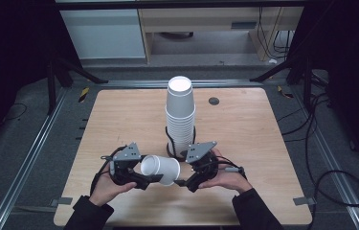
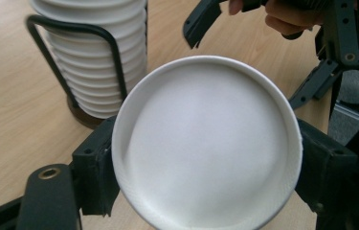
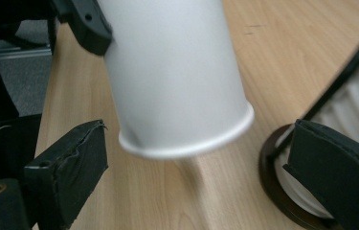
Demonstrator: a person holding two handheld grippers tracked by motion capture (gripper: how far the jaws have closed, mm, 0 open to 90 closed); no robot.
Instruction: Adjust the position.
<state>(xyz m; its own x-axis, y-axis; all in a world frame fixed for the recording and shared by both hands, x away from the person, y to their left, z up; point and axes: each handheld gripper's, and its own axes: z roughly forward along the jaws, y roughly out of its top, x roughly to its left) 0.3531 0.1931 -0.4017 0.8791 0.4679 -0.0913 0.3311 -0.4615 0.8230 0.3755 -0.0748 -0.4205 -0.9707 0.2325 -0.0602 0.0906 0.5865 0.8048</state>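
One white paper cup (image 1: 161,169) lies sideways in the air, just above the wooden table (image 1: 119,115), low and near the person's edge. The left gripper (image 1: 141,180) holds it. In the left gripper view its two black pads press on the sides of the cup (image 2: 206,143), near the bottom end, so the cup cannot slip out. That is why the cup stays up and does not roll on the table.

The right gripper (image 1: 185,183) sits just beside the other end of the cup. Its jaws stand wide apart, and nothing is between them. In the right gripper view the rolled rim of the cup (image 3: 177,81) points at this gripper, with a pad waiting on each side — it looks ready to take the cup, I think.

Behind both grippers stands a tall stack of cups (image 1: 180,115), upside down, one on top of the other. A black wire holder (image 1: 170,139) goes around the bottom of the stack — it keeps the tower from falling over. The single cup is close to the stack but not touching it.
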